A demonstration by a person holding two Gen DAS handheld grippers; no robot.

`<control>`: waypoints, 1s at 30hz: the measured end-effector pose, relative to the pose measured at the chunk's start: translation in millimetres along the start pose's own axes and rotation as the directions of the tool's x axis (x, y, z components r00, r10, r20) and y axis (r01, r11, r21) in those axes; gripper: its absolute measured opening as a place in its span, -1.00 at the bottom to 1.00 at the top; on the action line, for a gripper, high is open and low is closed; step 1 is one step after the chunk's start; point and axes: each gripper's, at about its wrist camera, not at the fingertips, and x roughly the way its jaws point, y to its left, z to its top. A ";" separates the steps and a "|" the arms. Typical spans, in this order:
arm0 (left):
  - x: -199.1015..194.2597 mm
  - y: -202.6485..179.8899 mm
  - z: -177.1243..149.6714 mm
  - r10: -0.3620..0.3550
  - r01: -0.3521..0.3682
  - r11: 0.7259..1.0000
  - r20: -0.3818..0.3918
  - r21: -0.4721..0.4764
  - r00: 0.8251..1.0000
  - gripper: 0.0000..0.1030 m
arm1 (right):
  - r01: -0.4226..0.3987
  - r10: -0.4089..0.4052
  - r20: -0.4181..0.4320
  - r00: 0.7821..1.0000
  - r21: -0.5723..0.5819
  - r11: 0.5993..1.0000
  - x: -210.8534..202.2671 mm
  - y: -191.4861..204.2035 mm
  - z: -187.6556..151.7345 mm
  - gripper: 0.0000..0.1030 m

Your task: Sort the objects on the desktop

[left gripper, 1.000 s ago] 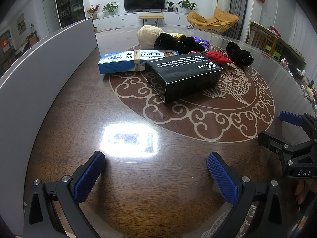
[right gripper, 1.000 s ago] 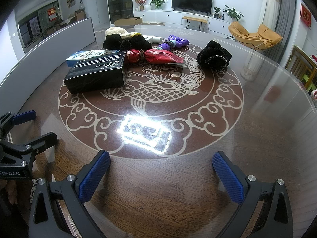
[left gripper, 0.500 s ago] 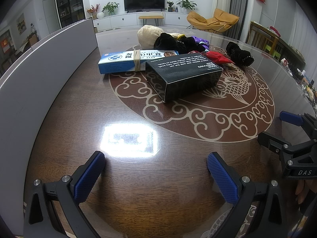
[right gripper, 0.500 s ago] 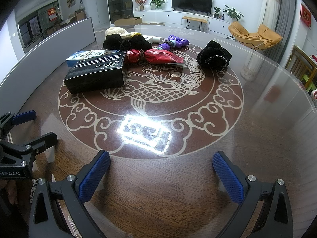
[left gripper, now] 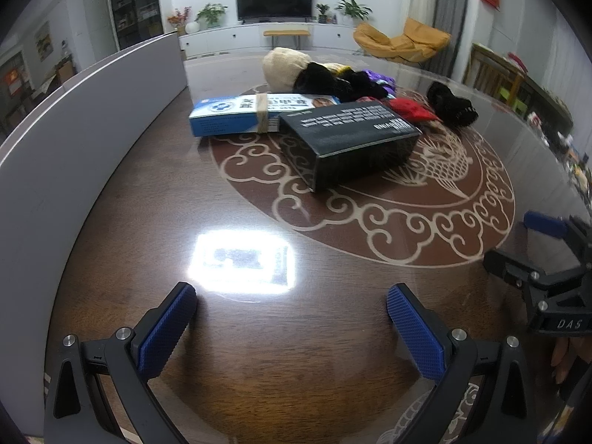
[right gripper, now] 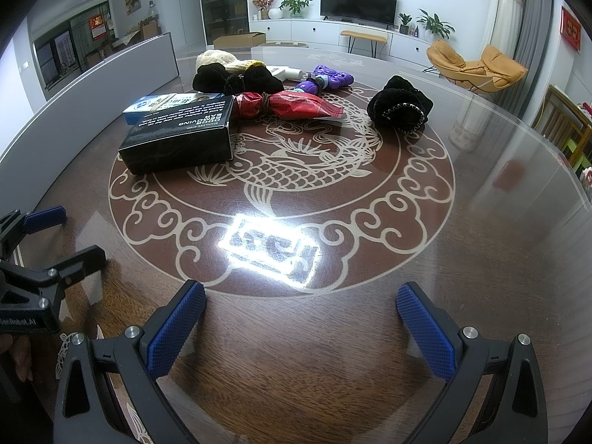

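Both tongs, left gripper [left gripper: 292, 307] and right gripper [right gripper: 301, 305], gape wide with nothing between them. Well beyond them lies the black box [right gripper: 177, 135], a blue box [left gripper: 236, 113] touching its far side.

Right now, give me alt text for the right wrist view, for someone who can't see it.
The open right tool hovers empty over a glossy dark wooden table with an inlaid fish pattern. Farther back lie a black box, a blue and white box, a red packet, a purple toy and dark cloth bundles. The left tool shows at the left edge.
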 end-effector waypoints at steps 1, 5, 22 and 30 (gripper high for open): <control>-1.3 4.3 -0.3 -0.007 0.007 1.000 0.008 -0.024 1.000 1.00 | 0.000 0.000 0.000 1.000 0.000 1.000 0.2 0.0 0.0 1.00; -4.4 14.8 -1.4 -0.022 0.025 0.996 0.030 -0.085 0.999 1.00 | 0.000 0.000 0.000 1.000 0.000 1.000 0.0 0.0 0.0 1.00; -16.7 8.4 -2.3 0.011 -0.004 0.998 0.102 -0.061 0.995 1.00 | 0.000 0.000 0.000 1.000 0.000 1.000 -2.3 0.0 0.4 1.00; -32.6 1.8 -0.6 0.020 -0.016 1.000 0.186 -0.024 0.982 1.00 | 0.000 0.000 0.000 1.000 0.000 1.000 -0.8 -0.1 0.2 1.00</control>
